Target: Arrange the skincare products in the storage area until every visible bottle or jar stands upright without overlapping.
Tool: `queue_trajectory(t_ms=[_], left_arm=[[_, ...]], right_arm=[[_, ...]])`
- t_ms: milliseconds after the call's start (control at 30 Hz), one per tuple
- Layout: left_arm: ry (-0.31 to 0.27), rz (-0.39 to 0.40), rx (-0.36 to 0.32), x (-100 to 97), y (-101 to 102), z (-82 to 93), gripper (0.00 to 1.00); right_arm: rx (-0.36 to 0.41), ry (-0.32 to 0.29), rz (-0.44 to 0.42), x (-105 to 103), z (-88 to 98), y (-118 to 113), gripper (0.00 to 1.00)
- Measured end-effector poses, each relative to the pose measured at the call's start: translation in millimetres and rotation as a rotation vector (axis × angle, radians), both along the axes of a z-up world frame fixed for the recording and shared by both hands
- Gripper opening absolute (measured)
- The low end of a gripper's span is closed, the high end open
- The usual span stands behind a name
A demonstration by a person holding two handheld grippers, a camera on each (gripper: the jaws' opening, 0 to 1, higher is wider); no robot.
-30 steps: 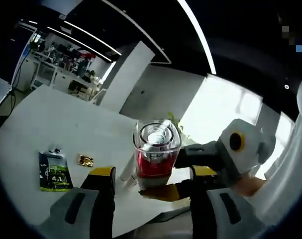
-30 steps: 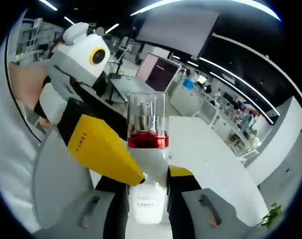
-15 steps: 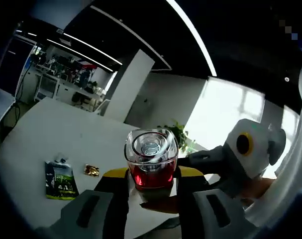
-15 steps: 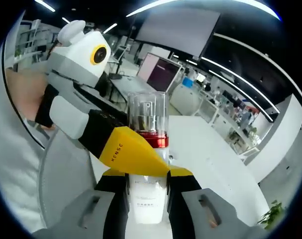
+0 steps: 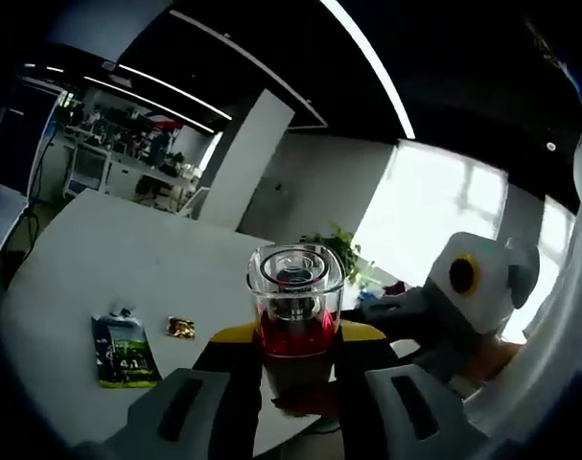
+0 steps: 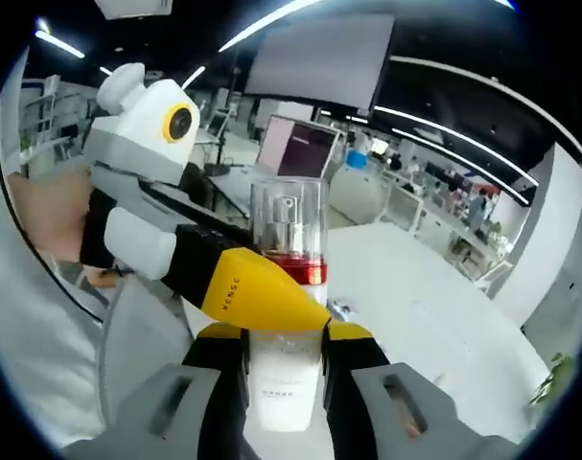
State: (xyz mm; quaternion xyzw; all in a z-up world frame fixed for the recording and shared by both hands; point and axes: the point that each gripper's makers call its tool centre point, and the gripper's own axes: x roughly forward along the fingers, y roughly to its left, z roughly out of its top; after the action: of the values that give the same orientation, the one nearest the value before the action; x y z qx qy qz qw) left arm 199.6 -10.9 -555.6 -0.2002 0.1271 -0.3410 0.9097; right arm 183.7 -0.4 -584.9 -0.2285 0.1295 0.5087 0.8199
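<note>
A skincare bottle with a clear cap, a red collar and a white body is held up in the air above the white table. My left gripper is shut on it at the red collar, a yellow tip on each side. In the right gripper view the same bottle stands upright with my right gripper shut on its white body. The left gripper's yellow finger crosses in front of the bottle just under the red band. The right gripper's white body comes in from the right.
A green pouch and a small gold packet lie on the table to the left. A potted plant stands past the table's far edge. A hand holds the left gripper. Desks and a monitor stand behind.
The left gripper's jaws have come in from wide apart and now clamp the bottle at its red collar. The right gripper has kept its hold on the white body.
</note>
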Motion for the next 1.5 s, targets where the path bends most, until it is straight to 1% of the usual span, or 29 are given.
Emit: queue_trajectory(t_ms=[33,67,100,167,200,233,267,367,400,433,467,533,567,600,633,700,733,800,833,900,933,967,1067,1100,1133,1200,1300,1433,1500], left_arm=[[-0.007,-0.043,0.023,-2.1,-1,0.6,0.24],[-0.023,-0.062,0.04,-2.5,-1,2.6,0.24],[-0.04,-0.097,0.075,-4.2,-2,4.0,0.24],[-0.067,-0.154,0.109,-7.2,-4,7.0,0.24],[-0.063,-0.173,0.11,-8.6,-5,10.3,0.24],[-0.073,-0.221,0.117,-9.8,-8,13.8,0.24],[-0.074,-0.246,0.111,-9.3,-9,17.0,0.24],[-0.108,-0.322,0.149,-12.2,-14,21.2,0.24],[-0.126,-0.353,0.168,-14.3,-16,23.8,0.24],[-0.132,-0.362,0.173,-14.8,-17,24.6,0.24],[-0.144,-0.394,0.182,-17.0,-19,26.9,0.24],[-0.161,-0.443,0.197,-20.8,-23,30.3,0.24],[-0.168,-0.458,0.203,-21.9,-24,31.7,0.24],[-0.179,-0.485,0.211,-24.1,-26,33.9,0.24],[-0.186,-0.495,0.217,-24.3,-27,35.6,0.24],[-0.202,-0.525,0.216,-26.6,-30,39.5,0.24],[-0.207,-0.536,0.204,-26.7,-31,42.6,0.24],[-0.203,-0.553,0.191,-26.2,-34,45.3,0.24],[-0.212,-0.569,0.185,-27.4,-36,47.3,0.24],[-0.221,-0.585,0.183,-27.7,-40,49.1,0.24],[-0.223,-0.602,0.184,-28.4,-44,49.8,0.24],[-0.229,-0.615,0.184,-29.1,-46,50.4,0.24],[-0.246,-0.651,0.198,-27.7,-52,53.6,0.24],[-0.255,-0.663,0.212,-27.3,-53,53.1,0.24],[-0.261,-0.679,0.228,-27.9,-54,51.9,0.24],[-0.272,-0.703,0.26,-27.8,-60,48.0,0.24],[-0.276,-0.728,0.295,-27.4,-69,41.2,0.24],[-0.266,-0.744,0.311,-26.7,-83,32.2,0.24],[-0.257,-0.752,0.316,-25.8,-87,25.7,0.24]], right_arm=[[0.01,0.016,0.013,-1,0.7,0,0.29],[0.029,0.027,0.021,-2,2.8,1,0.29],[0.047,0.038,0.047,-4,4.5,2,0.29],[0.097,0.07,0.058,-6,9.3,2,0.3],[0.123,0.073,0.069,-7,12.0,2,0.3],[0.16,0.097,0.078,-9,14.8,2,0.31],[0.179,0.108,0.086,-9,16.5,0,0.31],[0.194,0.121,0.122,-9,19.8,-4,0.31],[0.198,0.113,0.152,-12,22.3,-4,0.31],[0.203,0.117,0.168,-13,23.9,-6,0.31],[0.208,0.123,0.187,-15,25.2,-6,0.31],[0.226,0.162,0.241,-20,27.2,-9,0.31],[0.225,0.157,0.259,-20,27.5,-11,0.31],[0.206,0.158,0.294,-22,24.3,-15,0.3],[0.201,0.165,0.303,-22,22.5,-17,0.3],[0.214,0.158,0.315,-22,21.7,-18,0.3],[0.243,0.173,0.327,-24,23.7,-18,0.3],[0.296,0.233,0.34,-25,27.0,-18,0.3],[0.301,0.238,0.343,-25,27.3,-18,0.29],[0.334,0.273,0.36,-22,28.4,-20,0.3],[0.367,0.292,0.37,-21,32.8,-20,0.3],[0.374,0.299,0.393,-22,35.3,-20,0.3],[0.366,0.278,0.406,-22,36.1,-24,0.29],[0.355,0.235,0.404,-20,36.8,-25,0.28],[0.342,0.213,0.409,-20,36.3,-27,0.28],[0.322,0.197,0.4,-19,33.2,-31,0.27],[0.309,0.185,0.379,-19,26.9,-38,0.27],[0.32,0.2,0.352,-17,18.2,-51,0.27],[0.3,0.205,0.345,-12,9.8,-57,0.27]])
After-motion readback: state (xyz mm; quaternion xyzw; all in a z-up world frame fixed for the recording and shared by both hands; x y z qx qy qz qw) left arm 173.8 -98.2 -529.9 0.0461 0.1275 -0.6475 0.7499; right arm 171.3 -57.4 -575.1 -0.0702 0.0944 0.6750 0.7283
